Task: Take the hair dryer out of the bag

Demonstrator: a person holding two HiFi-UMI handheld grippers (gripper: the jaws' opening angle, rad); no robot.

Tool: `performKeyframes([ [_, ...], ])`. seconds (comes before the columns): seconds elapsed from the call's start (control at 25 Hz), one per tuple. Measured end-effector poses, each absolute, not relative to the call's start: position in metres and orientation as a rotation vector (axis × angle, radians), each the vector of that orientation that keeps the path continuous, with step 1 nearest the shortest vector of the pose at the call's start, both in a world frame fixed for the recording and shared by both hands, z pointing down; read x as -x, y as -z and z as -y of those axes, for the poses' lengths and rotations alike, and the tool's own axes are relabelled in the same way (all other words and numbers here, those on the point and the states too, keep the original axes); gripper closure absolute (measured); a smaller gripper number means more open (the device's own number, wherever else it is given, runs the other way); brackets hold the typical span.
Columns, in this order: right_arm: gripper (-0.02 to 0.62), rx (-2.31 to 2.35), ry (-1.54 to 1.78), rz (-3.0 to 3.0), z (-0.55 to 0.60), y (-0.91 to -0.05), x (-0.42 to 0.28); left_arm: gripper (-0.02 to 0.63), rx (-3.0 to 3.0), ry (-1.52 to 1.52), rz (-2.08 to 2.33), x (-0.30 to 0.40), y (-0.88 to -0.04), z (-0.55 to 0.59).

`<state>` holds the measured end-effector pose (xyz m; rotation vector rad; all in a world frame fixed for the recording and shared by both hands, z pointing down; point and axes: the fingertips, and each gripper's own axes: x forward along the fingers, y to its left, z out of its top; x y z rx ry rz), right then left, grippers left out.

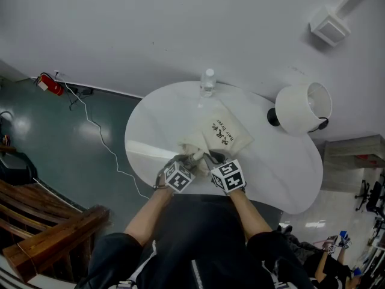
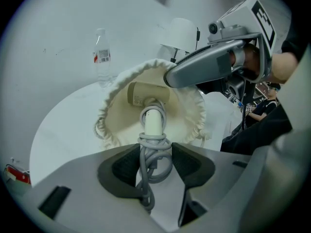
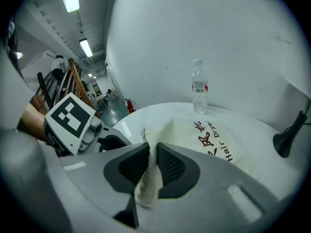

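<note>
Clamping down on a bundle of grey cord [image 2: 154, 154], the left gripper [image 2: 155, 171] is held with its jaws drawn in against the loops, which are wound round the white handle of the hair dryer [image 2: 148, 97]. Just beyond the jaws, that handle sticks out of the open mouth of the cream bag [image 2: 119, 118], while the beige body is lodged inside the mouth, ringed by the gathered rim. The right gripper [image 3: 151, 166] is placed close beside the left one, at its right, and its jaws are pressed together on a fold of the bag's rim cloth, which hangs down between them. Ahead of the right gripper the rest of the bag is spread flat on the white round table [image 1: 283, 179], printed side up. Farther ahead of both grippers, near the table's far edge, a clear water bottle [image 3: 199, 93] is stood upright. Off to the right of the right gripper a white lamp [image 1: 301, 108] is set by the table's edge. Well to the left of the left gripper, on the floor by the wall, a red fire extinguisher [image 1: 49, 84] is seen.
</note>
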<state>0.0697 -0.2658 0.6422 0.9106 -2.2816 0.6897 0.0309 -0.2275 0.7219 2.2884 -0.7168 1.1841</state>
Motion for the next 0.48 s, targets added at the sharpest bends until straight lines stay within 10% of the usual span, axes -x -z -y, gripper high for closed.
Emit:
performKeyframes([
  [0.48,0.549,-0.922,-0.686,2.261,0.266,-0.648,-0.064,0.403,-2.287,-1.177,0.713,-0.007,-0.72,0.213],
])
